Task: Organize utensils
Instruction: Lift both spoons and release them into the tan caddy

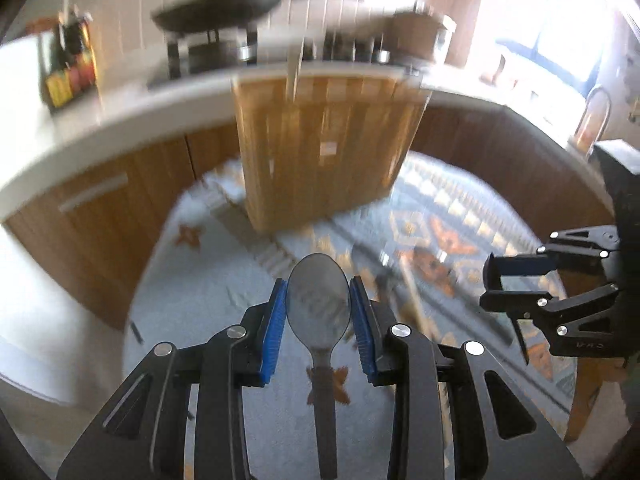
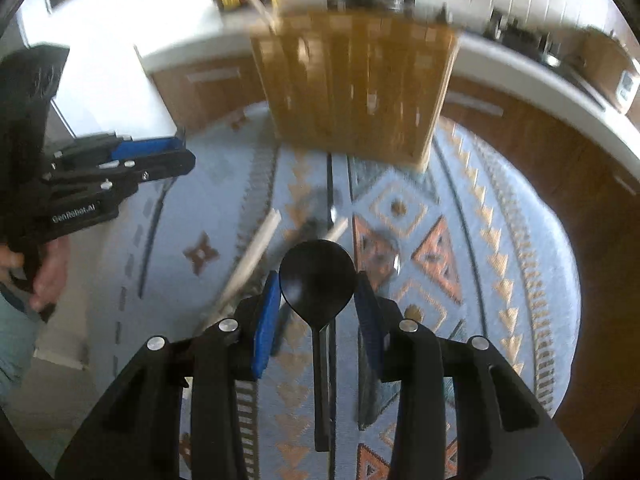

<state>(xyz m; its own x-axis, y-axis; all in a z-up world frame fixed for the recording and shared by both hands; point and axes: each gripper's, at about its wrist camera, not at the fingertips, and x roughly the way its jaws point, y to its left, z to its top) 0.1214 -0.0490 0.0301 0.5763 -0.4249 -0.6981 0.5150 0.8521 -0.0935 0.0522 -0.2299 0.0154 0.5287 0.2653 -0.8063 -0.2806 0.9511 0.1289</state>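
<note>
My left gripper (image 1: 319, 292) is shut on the bowl of a grey spoon (image 1: 319, 300), whose handle points back toward the camera. My right gripper (image 2: 317, 280) is shut on the bowl of a black spoon (image 2: 317, 276), handle also pointing back. Both are held above a round table with a patterned blue and orange cloth (image 2: 460, 240). A wooden utensil organizer (image 1: 324, 136) stands at the table's far side; it also shows in the right wrist view (image 2: 356, 88). Several blurred utensils (image 2: 304, 224) lie on the cloth ahead of the right gripper. The right gripper shows in the left wrist view (image 1: 492, 284).
A white kitchen counter (image 1: 100, 128) with wooden cabinets curves behind the table. A dark pan (image 1: 216, 8) and pots stand on the stove. The left gripper (image 2: 176, 156) and the hand holding it appear at the left of the right wrist view.
</note>
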